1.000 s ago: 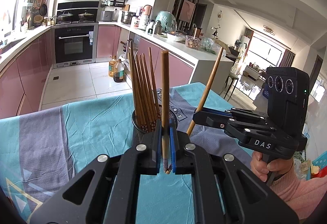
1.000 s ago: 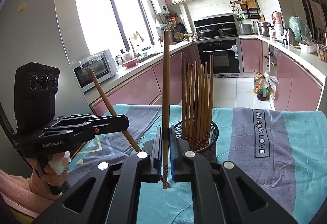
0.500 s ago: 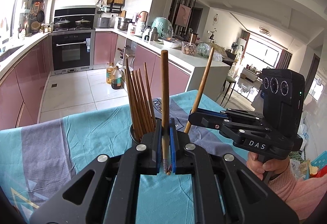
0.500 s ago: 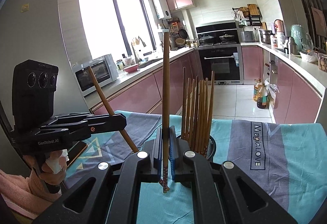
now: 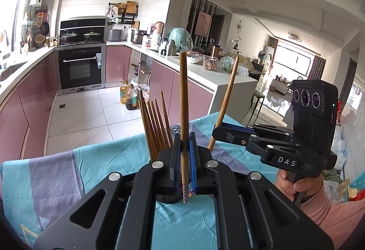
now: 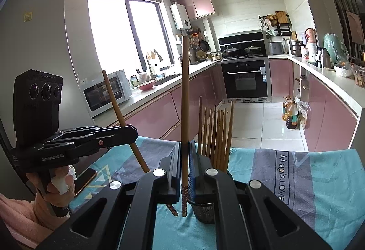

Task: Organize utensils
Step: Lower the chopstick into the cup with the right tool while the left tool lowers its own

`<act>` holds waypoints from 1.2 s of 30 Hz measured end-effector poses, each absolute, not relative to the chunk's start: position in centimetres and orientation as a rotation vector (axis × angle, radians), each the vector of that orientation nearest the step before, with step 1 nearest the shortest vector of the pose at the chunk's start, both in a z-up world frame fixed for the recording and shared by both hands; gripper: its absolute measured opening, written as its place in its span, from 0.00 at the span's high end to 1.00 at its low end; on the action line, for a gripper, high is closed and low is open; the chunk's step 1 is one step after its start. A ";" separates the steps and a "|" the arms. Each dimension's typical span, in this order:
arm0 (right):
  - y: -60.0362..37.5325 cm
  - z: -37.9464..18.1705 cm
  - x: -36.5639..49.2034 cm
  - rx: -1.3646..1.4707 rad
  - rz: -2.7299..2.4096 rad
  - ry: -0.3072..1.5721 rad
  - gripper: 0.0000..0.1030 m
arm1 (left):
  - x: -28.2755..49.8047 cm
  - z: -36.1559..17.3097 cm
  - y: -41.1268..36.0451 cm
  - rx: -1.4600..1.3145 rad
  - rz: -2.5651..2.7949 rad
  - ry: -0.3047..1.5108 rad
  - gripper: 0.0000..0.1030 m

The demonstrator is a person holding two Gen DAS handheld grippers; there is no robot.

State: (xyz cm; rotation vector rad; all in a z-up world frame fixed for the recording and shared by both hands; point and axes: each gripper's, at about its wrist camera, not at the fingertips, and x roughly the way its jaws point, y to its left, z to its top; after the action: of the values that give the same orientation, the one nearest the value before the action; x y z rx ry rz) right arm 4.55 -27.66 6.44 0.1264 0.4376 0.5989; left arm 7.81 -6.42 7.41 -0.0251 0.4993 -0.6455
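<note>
My left gripper [image 5: 183, 160] is shut on a brown chopstick [image 5: 183, 99] that stands upright. My right gripper [image 6: 185, 164] is shut on another brown chopstick [image 6: 184, 95], also upright. Each gripper shows in the other's view, the right one [image 5: 219, 133] and the left one [image 6: 127, 133], each with its chopstick tilted. A black mesh holder [image 6: 205, 210] with several chopsticks [image 6: 215, 133] stands on the table just behind both grippers. In the left wrist view the holder [image 5: 166, 197] is mostly hidden by my fingers.
The table wears a teal and grey cloth [image 6: 319, 181]. A phone [image 6: 85, 178] lies on it at the left, under the left gripper. Pink kitchen cabinets and an oven stand beyond the table's far edge.
Both grippers have risen and drawn closer to the holder, each keeping its chopstick. The holder has sunk low in both views and is now partly hidden by the fingers.
</note>
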 end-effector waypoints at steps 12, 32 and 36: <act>-27.4 7.6 5.8 0.111 0.591 0.410 0.94 | 7.8 8.4 -6.3 -0.017 -0.628 0.457 0.93; -26.3 5.8 7.5 0.097 0.550 0.469 0.94 | 8.0 6.3 -8.1 -0.001 -0.589 0.513 0.93; -26.1 5.2 7.8 0.096 0.545 0.489 0.94 | 8.0 5.9 -8.2 0.000 -0.591 0.539 0.93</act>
State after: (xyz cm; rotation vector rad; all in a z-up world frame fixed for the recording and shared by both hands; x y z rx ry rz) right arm 7.83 -26.14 5.21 0.0963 0.4889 0.5449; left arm 7.99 -8.16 5.88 -0.0002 0.5386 -0.5907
